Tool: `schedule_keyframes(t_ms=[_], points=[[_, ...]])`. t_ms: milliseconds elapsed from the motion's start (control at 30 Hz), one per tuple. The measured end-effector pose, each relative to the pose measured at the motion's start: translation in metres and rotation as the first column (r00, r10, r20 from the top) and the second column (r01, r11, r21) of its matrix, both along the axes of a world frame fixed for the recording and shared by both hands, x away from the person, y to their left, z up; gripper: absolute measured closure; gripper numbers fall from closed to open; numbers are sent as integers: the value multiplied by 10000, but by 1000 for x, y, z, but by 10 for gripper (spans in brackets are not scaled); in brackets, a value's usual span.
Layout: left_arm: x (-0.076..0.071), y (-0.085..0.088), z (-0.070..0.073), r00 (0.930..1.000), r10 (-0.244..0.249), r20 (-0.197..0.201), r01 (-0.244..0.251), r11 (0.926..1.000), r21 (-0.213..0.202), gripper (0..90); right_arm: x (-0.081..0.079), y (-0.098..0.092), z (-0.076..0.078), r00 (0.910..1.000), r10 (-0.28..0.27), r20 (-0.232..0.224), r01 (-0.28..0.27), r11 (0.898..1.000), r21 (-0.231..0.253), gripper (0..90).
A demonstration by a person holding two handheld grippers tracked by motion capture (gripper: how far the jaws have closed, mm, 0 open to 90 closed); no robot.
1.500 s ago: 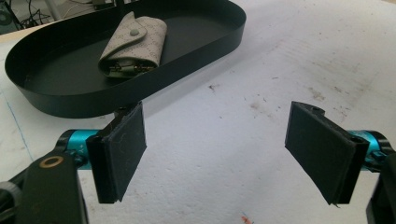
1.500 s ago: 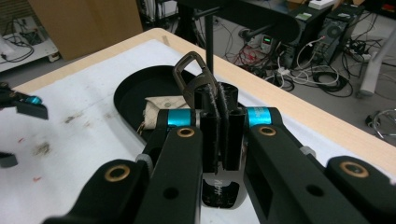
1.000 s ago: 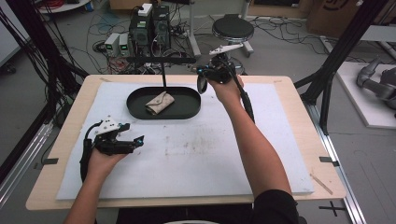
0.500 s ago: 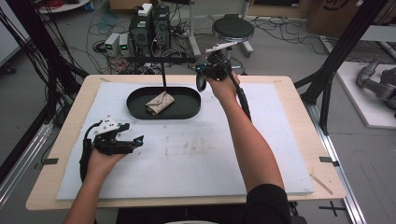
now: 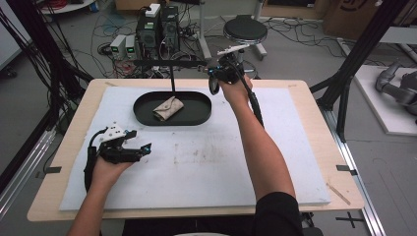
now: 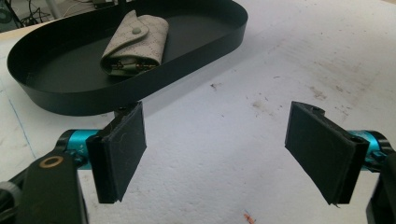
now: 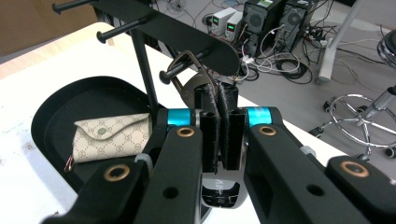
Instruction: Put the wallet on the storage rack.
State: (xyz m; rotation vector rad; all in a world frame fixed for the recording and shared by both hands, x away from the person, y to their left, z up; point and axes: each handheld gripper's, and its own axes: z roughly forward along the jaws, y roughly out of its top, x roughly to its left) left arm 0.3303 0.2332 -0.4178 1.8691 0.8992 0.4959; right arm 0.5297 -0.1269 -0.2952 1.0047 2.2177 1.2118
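Right gripper (image 7: 218, 109) clamped on a key ring (image 7: 192, 77) at a peg of the black rack (image 5: 169, 64).

Vs 1 s ago: right hand shifted slightly at the rack; left gripper (image 5: 140, 149) unmoved on the white mat (image 5: 206, 157), jaws wide, empty. Right gripper view shows the ring hooked on the peg; the high view can't. Key pouch (image 5: 167, 107) lies in the black tray (image 5: 199, 118).

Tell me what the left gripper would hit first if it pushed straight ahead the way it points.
Likely the near wall of the black tray; the open left gripper has bare white mat before that.
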Motion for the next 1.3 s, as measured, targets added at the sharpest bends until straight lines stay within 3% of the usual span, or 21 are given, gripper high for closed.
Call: schedule_keyframes(t_ms=[200, 333, 600, 900, 933, 1033, 1200, 1300], points=[[0, 1, 0, 10000, 2, -5, -2, 10000, 27, 204, 0, 2, -1, 9997, -193, 139, 194, 9998, -90, 862], [1, 1, -1, 10000, 47, -27, -47, 10000, 4, 204, -4, 4, 2, 9975, -436, 562, 447, 9989, -174, 683], [0, -1, -2, 10000, -43, -49, 43, 9999, 140, 204, -15, -6, 7, 9975, -128, 702, 171, 9980, -612, 504], [-1, -4, -2, 9999, -106, -37, 106, 9997, 210, 204, -29, -28, -6, 9997, 139, 202, -121, 9963, -850, 414], [-1, -4, -2, 9999, -114, -49, 115, 9997, 197, 204, -33, -33, -7, 9998, 218, -25, -219, 9954, -937, 390], [-1, -4, -2, 9999, -102, -60, 103, 9997, 228, 204, -37, -38, -8, 9993, 334, -193, -353, 9935, -1082, 374], [-1, -3, -2, 10000, -57, -76, 58, 9998, 202, 204, -50, -51, -2, 9958, 733, -547, -782, 9926, -929, 342], [-1, -2, -2, 10000, -55, -75, 56, 9998, 181, 204, -62, -57, -6, 9961, 875, -126, -882, 9929, -797, 352]])
